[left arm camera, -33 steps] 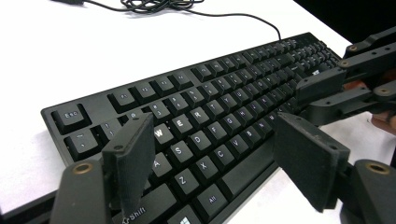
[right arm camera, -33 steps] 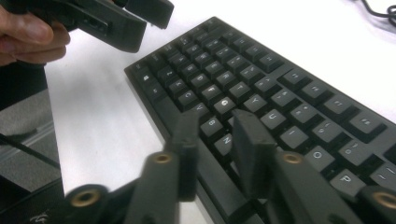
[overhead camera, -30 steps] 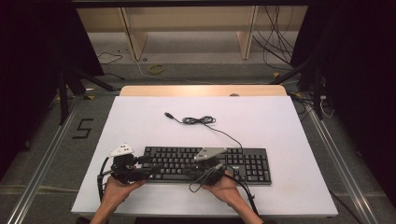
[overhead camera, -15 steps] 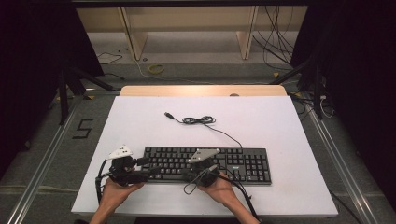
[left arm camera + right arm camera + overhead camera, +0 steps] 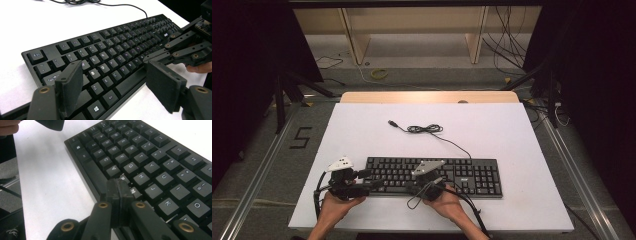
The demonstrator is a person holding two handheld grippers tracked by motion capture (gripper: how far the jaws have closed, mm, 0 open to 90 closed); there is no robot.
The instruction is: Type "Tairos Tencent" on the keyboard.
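A black keyboard [image 5: 462, 175] lies across the near half of the white table [image 5: 512, 135]. Its cable [image 5: 426, 129] runs back to a loose coil and a USB plug. My left gripper [image 5: 368, 181] is open at the keyboard's left end; in the left gripper view [image 5: 115, 92] one pad [image 5: 71, 85] hangs over the Tab and Q keys and the other off the front edge. My right gripper [image 5: 410, 188] is shut on nothing. Its joined pads [image 5: 117, 192] rest by the front edge near the N key [image 5: 135, 192]. The keyboard [image 5: 120, 50] fills the space ahead.
A hand holds each gripper at the table's near edge. The right gripper's linkage [image 5: 185, 47] sits close to my left gripper's right pad. Bare white table surrounds the keyboard. Beyond the far wooden edge [image 5: 427, 96] stand shelf frames and floor cables.
The right gripper has slid a little to the left along the keyboard's front edge, toward the left gripper. The left gripper has barely moved.
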